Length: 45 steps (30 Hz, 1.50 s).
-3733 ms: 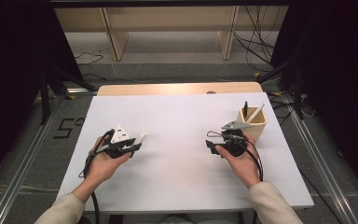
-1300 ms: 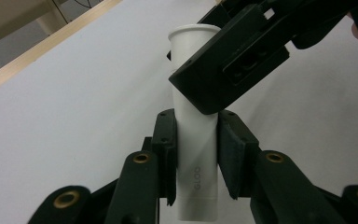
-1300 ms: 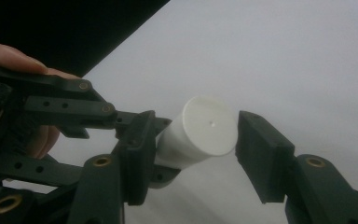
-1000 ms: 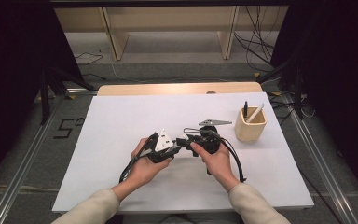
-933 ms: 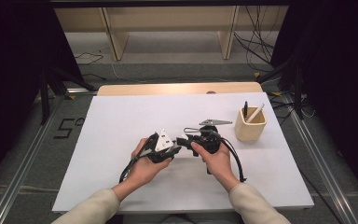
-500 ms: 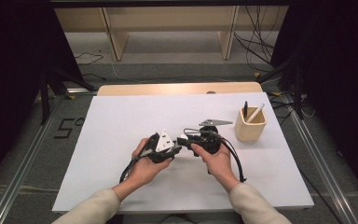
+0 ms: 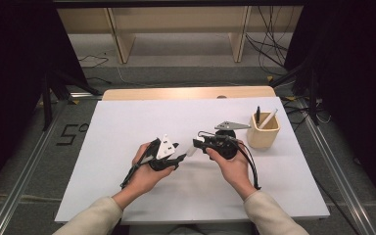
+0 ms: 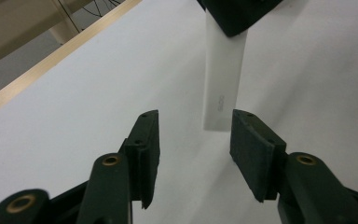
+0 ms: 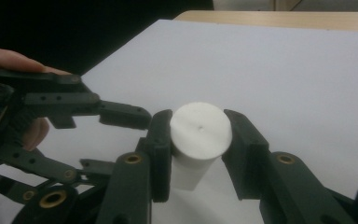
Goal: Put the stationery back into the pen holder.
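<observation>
A white cylinder [image 9: 199,140], a short plastic tube with a flat round end, hangs above the middle of the white table [image 7: 127,122], clamped between the two black jaws of the right gripper [image 9: 196,135]. The right gripper view looks straight at the tube's end face, with a pad pressed against either side. In the left gripper view the same tube [image 8: 223,84] runs down from the right gripper's dark nose and ends between the jaws of the left gripper [image 8: 193,137], which stand apart with a gap on each side and touch nothing. Those jaws have just been opening; a second ago, in the high view, the two grippers were already drawn together at this spot with the tube bridging them, and the grip now rests with the right one alone. From above, the tube [image 7: 191,150] is a small pale patch between the two tools and its outline is hard to make out there. Nearly four seconds ago the hands were well apart, the left gripper [image 7: 180,157] carrying the tube at the table's left and the right gripper [image 7: 197,143] near the wooden pen holder [image 7: 263,132], which stands with its pens at the right side of the table, unmoved.
</observation>
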Available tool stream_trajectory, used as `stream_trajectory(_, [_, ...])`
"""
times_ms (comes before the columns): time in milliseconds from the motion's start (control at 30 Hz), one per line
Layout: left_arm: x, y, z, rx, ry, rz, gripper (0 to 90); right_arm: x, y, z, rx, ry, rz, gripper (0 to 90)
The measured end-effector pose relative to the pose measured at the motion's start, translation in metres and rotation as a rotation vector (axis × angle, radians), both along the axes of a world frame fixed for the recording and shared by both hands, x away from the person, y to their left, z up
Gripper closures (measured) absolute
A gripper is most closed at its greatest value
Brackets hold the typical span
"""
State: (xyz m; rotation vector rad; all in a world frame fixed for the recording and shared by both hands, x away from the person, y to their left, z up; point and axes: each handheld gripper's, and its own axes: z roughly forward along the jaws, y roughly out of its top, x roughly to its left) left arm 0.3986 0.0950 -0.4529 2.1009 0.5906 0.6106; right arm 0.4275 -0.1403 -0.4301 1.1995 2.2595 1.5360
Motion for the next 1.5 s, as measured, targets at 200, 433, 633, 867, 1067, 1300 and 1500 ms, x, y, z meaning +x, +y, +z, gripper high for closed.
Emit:
stream_trajectory(200, [-0.003, 0.008, 0.0, 0.007, 0.004, -0.001, 46.4, -0.001, -0.006, 0.005, -0.048, -0.055, -0.037, 65.2])
stream_trajectory(433, [-0.002, 0.024, 0.0, -0.003, 0.025, 0.042, 39.4, -0.001, -0.015, 0.009, -0.079, -0.084, -0.07, 65.2])
stream_trajectory(633, [-0.001, 0.039, -0.002, -0.016, 0.056, 0.071, 33.4, 0.0, -0.026, 0.013, -0.086, -0.094, -0.105, 65.2])
stream_trajectory(867, [-0.002, 0.059, -0.005, -0.018, 0.076, 0.108, 28.9, 0.0, -0.042, 0.019, -0.099, -0.105, -0.144, 65.2])
stream_trajectory(1067, [-0.004, 0.071, -0.008, -0.027, 0.088, 0.141, 26.6, 0.0, -0.055, 0.024, -0.101, -0.115, -0.183, 65.2])
stream_trajectory(1300, [-0.006, 0.081, -0.01, -0.027, 0.098, 0.16, 26.4, 0.0, -0.07, 0.033, -0.118, -0.144, -0.226, 65.2])
stream_trajectory(1500, [-0.009, 0.089, -0.011, -0.029, 0.1, 0.175, 26.7, 0.0, -0.081, 0.037, -0.118, -0.153, -0.255, 65.2])
